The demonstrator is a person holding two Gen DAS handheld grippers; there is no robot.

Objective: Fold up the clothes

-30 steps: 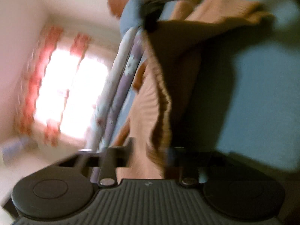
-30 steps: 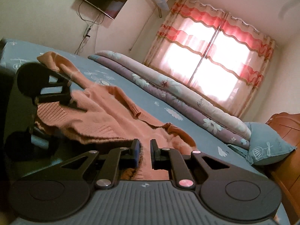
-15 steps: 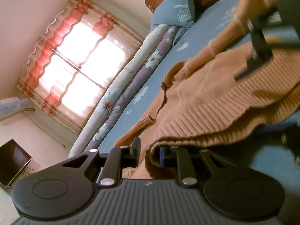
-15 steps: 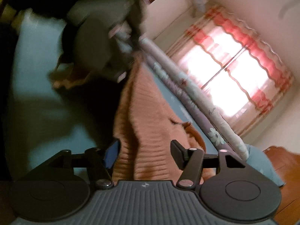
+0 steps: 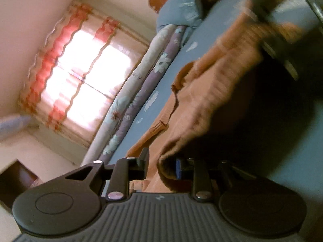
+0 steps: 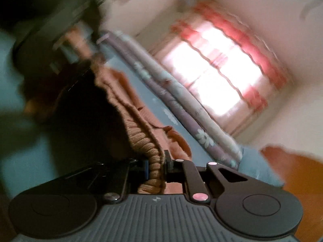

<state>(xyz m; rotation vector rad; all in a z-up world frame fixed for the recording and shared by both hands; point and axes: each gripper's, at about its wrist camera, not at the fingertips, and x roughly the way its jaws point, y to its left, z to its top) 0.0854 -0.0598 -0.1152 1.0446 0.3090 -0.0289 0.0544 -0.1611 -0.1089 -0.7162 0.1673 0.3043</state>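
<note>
An orange ribbed knit sweater [image 5: 212,92] hangs lifted over the blue bedsheet [image 5: 161,92]. My left gripper [image 5: 161,162] has the sweater's hem between its fingers, the jaws a moderate way apart around the bunched knit. My right gripper [image 6: 156,164] is shut on the thick ribbed hem of the sweater [image 6: 145,141]. The right gripper's body shows blurred at the top right of the left wrist view [image 5: 282,30]; the left gripper shows blurred at the top left of the right wrist view [image 6: 50,30]. Both views are tilted and motion-blurred.
A rolled floral quilt [image 5: 137,92] lies along the far side of the bed, also in the right wrist view [image 6: 181,104]. A blue pillow [image 5: 179,6] and wooden headboard [image 6: 298,171] lie at one end. A curtained bright window [image 5: 80,80] is behind.
Both grippers have swung and tilted with the sweater hem lifted off the bed. The right gripper's jaws, wide around the fabric half a second ago, have closed on the hem.
</note>
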